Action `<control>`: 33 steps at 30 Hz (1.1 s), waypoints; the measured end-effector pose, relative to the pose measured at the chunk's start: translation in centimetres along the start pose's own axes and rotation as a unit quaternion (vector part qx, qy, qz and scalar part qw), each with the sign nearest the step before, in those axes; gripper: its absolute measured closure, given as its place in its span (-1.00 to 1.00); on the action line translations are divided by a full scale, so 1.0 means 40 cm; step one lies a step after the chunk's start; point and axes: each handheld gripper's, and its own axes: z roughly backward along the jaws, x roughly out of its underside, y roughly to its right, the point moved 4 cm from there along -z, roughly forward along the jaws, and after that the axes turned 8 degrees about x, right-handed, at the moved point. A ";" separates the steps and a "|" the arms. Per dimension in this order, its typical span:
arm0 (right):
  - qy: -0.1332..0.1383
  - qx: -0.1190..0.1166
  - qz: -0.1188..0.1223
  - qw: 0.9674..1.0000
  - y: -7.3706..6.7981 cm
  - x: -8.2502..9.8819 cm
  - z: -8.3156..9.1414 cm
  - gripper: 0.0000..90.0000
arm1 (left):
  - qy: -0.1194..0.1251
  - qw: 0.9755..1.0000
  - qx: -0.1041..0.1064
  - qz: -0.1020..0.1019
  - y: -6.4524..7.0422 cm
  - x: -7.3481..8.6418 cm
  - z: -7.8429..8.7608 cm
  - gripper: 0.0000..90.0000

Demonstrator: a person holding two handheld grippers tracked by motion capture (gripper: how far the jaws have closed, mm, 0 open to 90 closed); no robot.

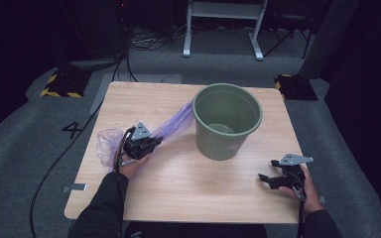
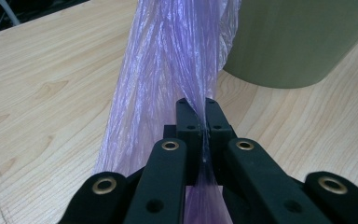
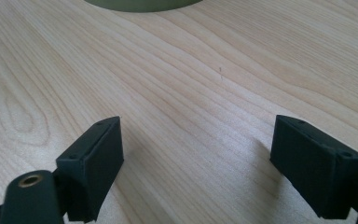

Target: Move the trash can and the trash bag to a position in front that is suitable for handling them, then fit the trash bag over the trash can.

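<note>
— Left gripper first: what is it doing?

— Its jaws are clenched on a purple plastic bag. In the left gripper view the two black jaws stand pressed together with a thin, bunched strand of the bag pinched between them.

— Where does the bag run from there?

— From the jaws it stretches in a tight, twisted band across the wooden table toward the green bucket and meets the bucket's near left side just below the rim. A looser, crumpled part of the bag bulges out behind the person's left hand, close to the table's left edge.

— Is the bag inside the bucket?

— I cannot tell whether its far end goes over the rim; in the high view the band seems to end against the outer wall. The bucket stands upright near the middle of the table, a little toward the back.

— And the other side?

— The right gripper is released, jaws spread wide with bare tabletop between them. It sits low over the table near the front right corner, held by the right hand, pointing left, well apart from the bucket. In the right gripper view the bucket's base shows at the top edge.
</note>
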 end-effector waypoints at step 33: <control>0.000 0.003 -0.002 1.000 -0.001 0.004 0.005 -0.63 | 0.094 0.995 -0.023 -0.024 0.030 -0.087 0.119 0.96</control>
